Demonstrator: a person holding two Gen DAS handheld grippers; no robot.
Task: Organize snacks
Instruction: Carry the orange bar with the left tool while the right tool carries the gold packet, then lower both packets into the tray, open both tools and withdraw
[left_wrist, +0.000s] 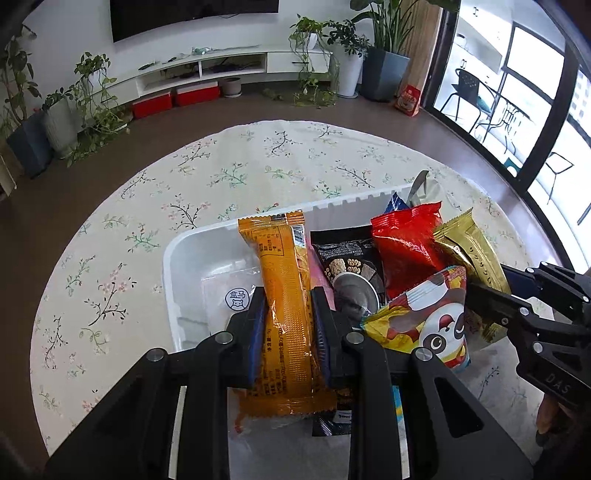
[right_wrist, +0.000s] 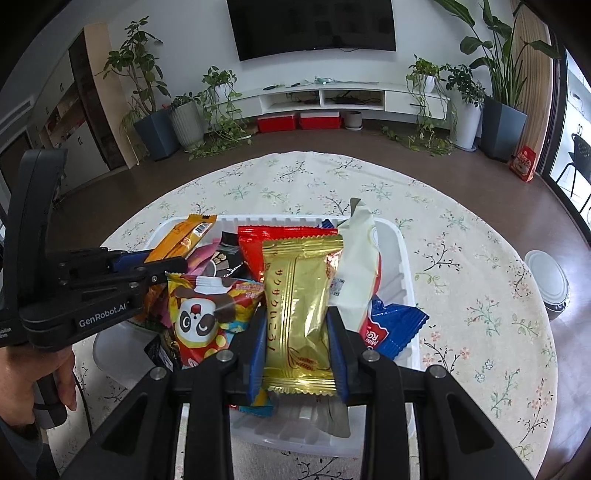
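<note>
My left gripper (left_wrist: 289, 295) is shut on a long orange snack packet (left_wrist: 282, 280), held upright over the left half of a white plastic bin (left_wrist: 173, 258). My right gripper (right_wrist: 297, 314) is shut on a gold wrapped snack (right_wrist: 301, 295) above the same white bin (right_wrist: 404, 266). In the bin lie a panda-print packet (left_wrist: 432, 325), a red packet (left_wrist: 406, 243), a black packet (left_wrist: 347, 254), a white packet (right_wrist: 356, 266) and a blue packet (right_wrist: 395, 325). From the left wrist view the right gripper (left_wrist: 476, 291) shows at the right edge with the gold snack (left_wrist: 476, 258).
The bin stands on a round table with a floral cloth (right_wrist: 480, 266). A hand (right_wrist: 33, 373) holds the left gripper's handle at the left edge. A white round robot vacuum (right_wrist: 546, 277) sits on the floor beyond the table's right side. Potted plants and a TV unit line the far wall.
</note>
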